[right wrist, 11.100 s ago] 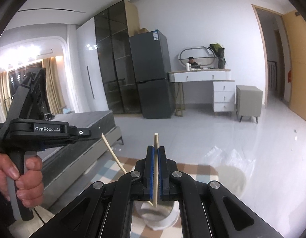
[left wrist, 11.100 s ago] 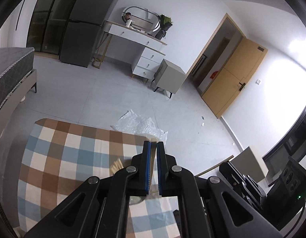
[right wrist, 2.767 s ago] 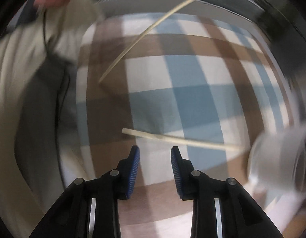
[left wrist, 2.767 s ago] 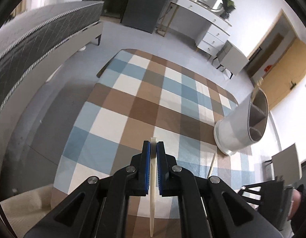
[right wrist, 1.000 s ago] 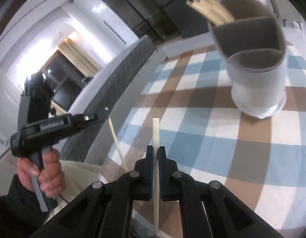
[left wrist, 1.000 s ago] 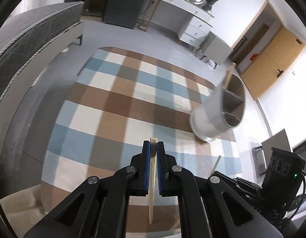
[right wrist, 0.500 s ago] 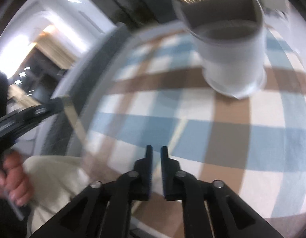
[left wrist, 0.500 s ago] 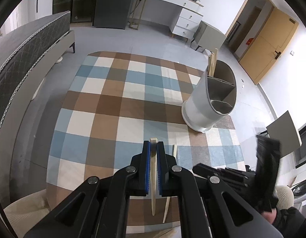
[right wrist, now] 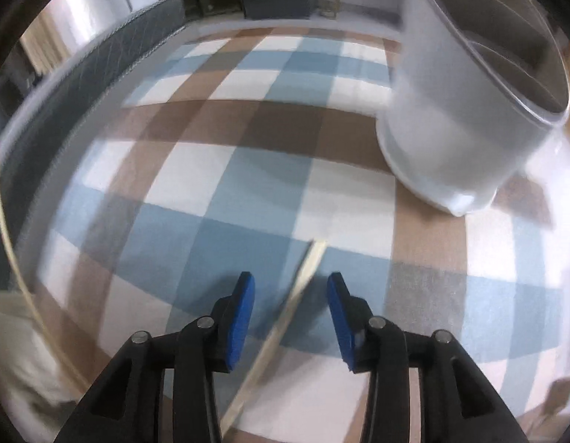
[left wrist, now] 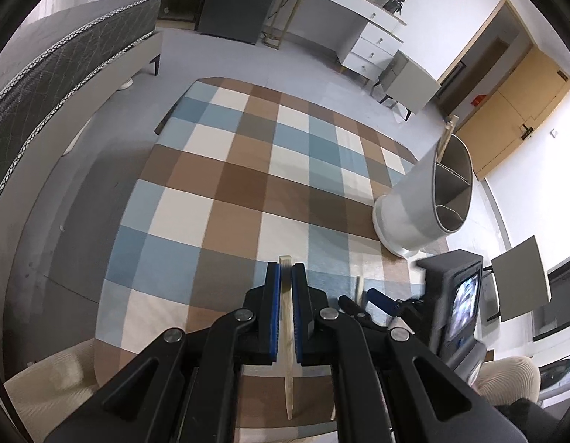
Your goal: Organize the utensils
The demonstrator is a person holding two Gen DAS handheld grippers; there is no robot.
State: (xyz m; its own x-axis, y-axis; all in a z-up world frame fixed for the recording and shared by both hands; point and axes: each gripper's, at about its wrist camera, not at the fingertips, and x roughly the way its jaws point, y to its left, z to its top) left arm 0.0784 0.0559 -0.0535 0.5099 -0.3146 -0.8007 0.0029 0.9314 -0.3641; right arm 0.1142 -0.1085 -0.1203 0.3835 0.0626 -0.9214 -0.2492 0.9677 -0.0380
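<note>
both tools are over the checked tablecloth (left wrist: 218, 170). left gripper (left wrist: 284, 288) sits low in the middle of its own view, jaws pinched narrow on a pale chopstick (left wrist: 288, 350) that runs down between the blue pads and pokes out above them. right gripper (right wrist: 290, 302), low centre of its blurred view, has its jaws opening; a second chopstick (right wrist: 303, 277) lies slanted in the gap and neither pad seems to press on it, though the blur makes it hard to be sure whether it lies flat on the cloth. in the left view that stick's tip (left wrist: 357, 288) shows just right of the left tool, beside the right tool's body.

the white utensil holder (left wrist: 414, 206) stands at the right edge of the left view and upper right of the right view, divided inside, with sticks (left wrist: 445, 136) already rising from its far compartment.

to my eye the step is pairing or regripping the loose stick. it would go best by centring the pads over the stick's thicker end, closing squarely across it, and lifting straight so it doesn't roll, then tipping it upright over the compartment that already has sticks.

no writing is readable; the small screen on the right tool (left wrist: 462, 302) is only a smear.
</note>
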